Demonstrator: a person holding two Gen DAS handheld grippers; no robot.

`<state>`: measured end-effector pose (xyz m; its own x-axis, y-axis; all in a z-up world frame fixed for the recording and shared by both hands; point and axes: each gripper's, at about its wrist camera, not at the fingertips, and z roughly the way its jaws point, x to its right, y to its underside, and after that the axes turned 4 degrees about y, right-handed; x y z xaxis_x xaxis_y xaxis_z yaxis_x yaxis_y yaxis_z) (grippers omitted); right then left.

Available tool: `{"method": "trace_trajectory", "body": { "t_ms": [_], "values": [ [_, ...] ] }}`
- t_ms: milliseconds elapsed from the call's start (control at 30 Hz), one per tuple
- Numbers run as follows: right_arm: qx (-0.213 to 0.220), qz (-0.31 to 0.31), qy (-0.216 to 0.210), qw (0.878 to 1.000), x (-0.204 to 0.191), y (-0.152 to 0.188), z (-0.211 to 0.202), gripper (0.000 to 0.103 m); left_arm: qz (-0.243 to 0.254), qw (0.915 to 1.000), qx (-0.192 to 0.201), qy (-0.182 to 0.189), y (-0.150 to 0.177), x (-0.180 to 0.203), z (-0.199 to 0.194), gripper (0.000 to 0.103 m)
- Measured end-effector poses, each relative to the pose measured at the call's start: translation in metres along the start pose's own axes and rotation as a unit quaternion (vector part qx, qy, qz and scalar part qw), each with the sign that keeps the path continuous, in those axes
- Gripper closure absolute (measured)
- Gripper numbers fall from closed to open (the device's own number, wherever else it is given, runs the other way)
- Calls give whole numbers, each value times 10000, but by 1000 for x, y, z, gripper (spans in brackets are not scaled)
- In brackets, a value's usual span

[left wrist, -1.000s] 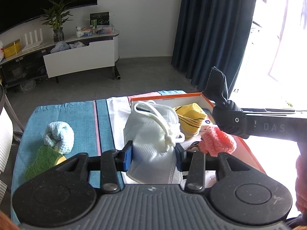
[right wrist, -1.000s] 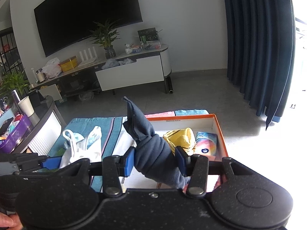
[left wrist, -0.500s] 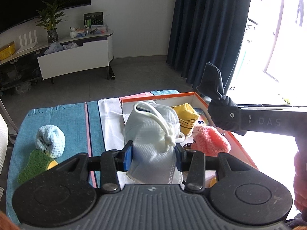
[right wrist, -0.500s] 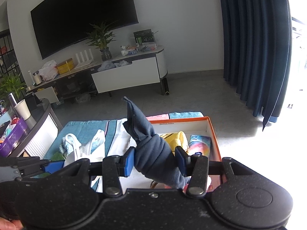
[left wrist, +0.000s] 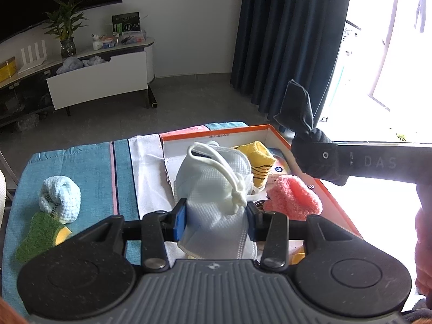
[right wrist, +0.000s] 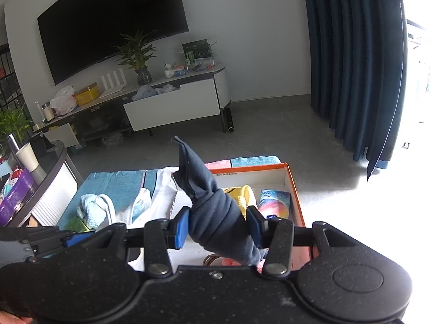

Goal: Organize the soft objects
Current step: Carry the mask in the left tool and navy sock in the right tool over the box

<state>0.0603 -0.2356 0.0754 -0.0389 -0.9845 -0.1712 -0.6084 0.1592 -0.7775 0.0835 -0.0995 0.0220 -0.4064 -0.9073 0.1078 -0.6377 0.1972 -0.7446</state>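
Note:
My left gripper (left wrist: 217,220) is shut on a white face mask (left wrist: 216,189) with corded ear loops, held above the left part of an orange-rimmed box (left wrist: 237,131). My right gripper (right wrist: 220,225) is shut on a dark navy rolled cloth (right wrist: 213,205), held above the same box (right wrist: 293,183); it shows from the side in the left wrist view (left wrist: 310,148). In the box lie a yellow striped sock (left wrist: 259,159), a fluffy pink item (left wrist: 293,198) and a colourful packet (right wrist: 274,201).
The box stands on a table with a blue, white and pink cloth (left wrist: 91,167). On the cloth's left lie a light blue knitted ball (left wrist: 60,198) and a green and yellow sponge (left wrist: 40,236). A TV cabinet (right wrist: 172,105) and dark curtains (right wrist: 351,67) stand behind.
Both grippers keep their hold. The views have shifted slightly, so both grippers have drifted a little over the box; the objects on the table have not moved.

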Motion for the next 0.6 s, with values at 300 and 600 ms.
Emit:
{"method": "trace_trajectory", "body": {
  "t_ms": [300, 600],
  "values": [
    [-22, -19, 23, 10000, 3, -2, 6, 47, 29, 10000, -25, 13, -3, 4, 6, 59],
    [-62, 28, 72, 10000, 7, -4, 16, 47, -10, 10000, -51, 40, -6, 3, 14, 59]
  ]
}}
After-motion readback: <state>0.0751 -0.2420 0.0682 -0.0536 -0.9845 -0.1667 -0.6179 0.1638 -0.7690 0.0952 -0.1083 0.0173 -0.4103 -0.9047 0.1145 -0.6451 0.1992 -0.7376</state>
